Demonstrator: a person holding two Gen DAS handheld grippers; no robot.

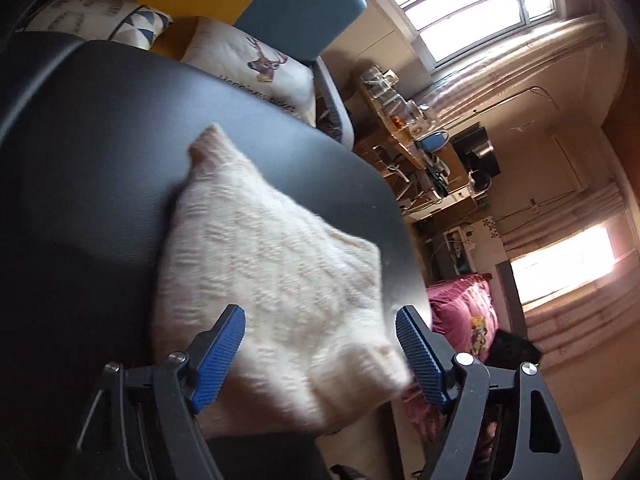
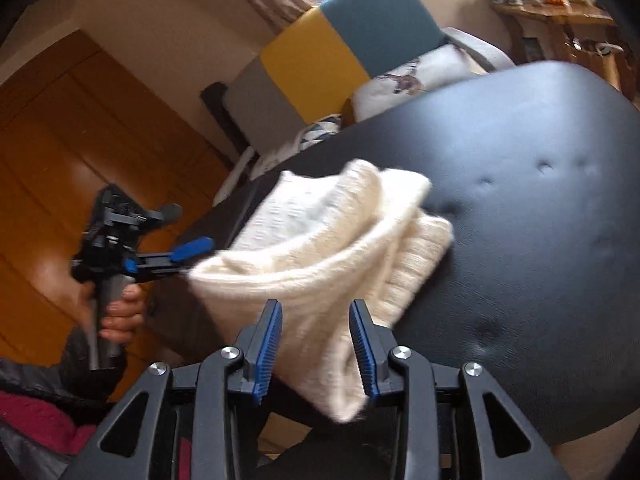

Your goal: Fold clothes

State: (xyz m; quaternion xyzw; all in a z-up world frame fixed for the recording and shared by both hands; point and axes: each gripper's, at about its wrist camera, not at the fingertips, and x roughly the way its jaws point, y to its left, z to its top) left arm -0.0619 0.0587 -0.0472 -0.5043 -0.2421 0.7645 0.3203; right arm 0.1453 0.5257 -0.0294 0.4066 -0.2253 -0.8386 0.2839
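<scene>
A cream knitted garment (image 1: 272, 280) lies folded on a black padded table (image 1: 100, 160). In the left wrist view my left gripper (image 1: 320, 320) is open. Its blue pads stand wide apart on either side of the garment's near end, and neither presses on it. In the right wrist view the garment (image 2: 320, 240) is bunched in thick folds at the table's (image 2: 520, 240) left edge. My right gripper (image 2: 316, 344) is shut on its near fold, which fills the gap between the pads, and the fold's end hangs below them. A hand holds the left gripper (image 2: 200, 258) at the garment's left corner.
A sofa with yellow and teal panels (image 2: 352, 40) and a deer-print cushion (image 1: 260, 68) stands behind the table. A wooden wardrobe (image 2: 60, 160) is at the left. Past the table's right edge are a cluttered wooden shelf (image 1: 400, 120) and pink bedding (image 1: 464, 320).
</scene>
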